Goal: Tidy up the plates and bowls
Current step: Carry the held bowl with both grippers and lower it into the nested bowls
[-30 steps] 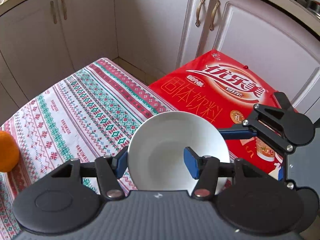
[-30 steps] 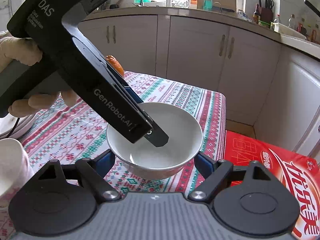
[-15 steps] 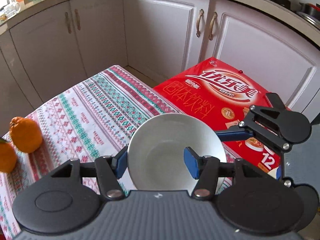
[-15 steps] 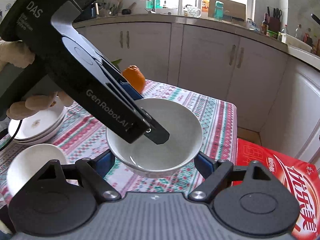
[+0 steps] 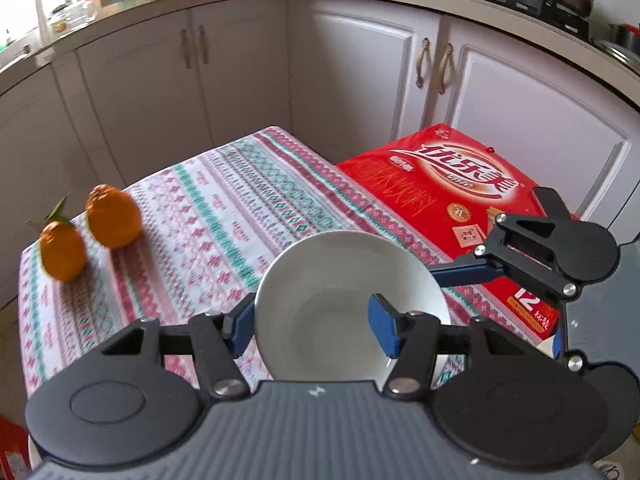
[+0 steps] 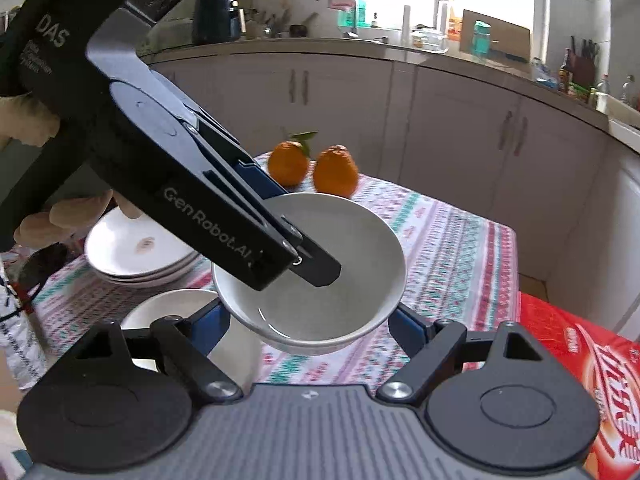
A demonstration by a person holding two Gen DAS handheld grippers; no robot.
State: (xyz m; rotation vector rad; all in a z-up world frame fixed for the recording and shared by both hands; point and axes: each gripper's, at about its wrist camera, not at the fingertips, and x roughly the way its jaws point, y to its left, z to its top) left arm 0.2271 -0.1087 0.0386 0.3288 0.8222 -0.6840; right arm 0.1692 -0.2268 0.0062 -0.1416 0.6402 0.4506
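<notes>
A white bowl [image 5: 340, 312] hangs above the patterned tablecloth [image 5: 224, 208], held by both grippers. My left gripper [image 5: 312, 328] is shut on the bowl's near rim, one blue pad inside and one outside. In the right wrist view the same bowl [image 6: 340, 300] sits between the blue pads of my right gripper [image 6: 310, 330], which press on its two sides. There the left gripper [image 6: 316, 266] reaches down into it from the upper left. A second white bowl [image 6: 180, 312] stands on the cloth below, and a stack of white plates [image 6: 136, 248] lies behind it.
Two oranges [image 6: 312, 166] sit at the table's far edge, also seen as oranges [image 5: 92, 236] in the left wrist view. A red carton [image 5: 452, 200] lies on the floor beside the table. White cabinets [image 5: 360, 72] ring the room. A gloved hand [image 6: 60, 216] holds the left gripper.
Both grippers have risen and travelled across the table together with the bowl. The oranges, the plate stack and the second bowl have come into view.
</notes>
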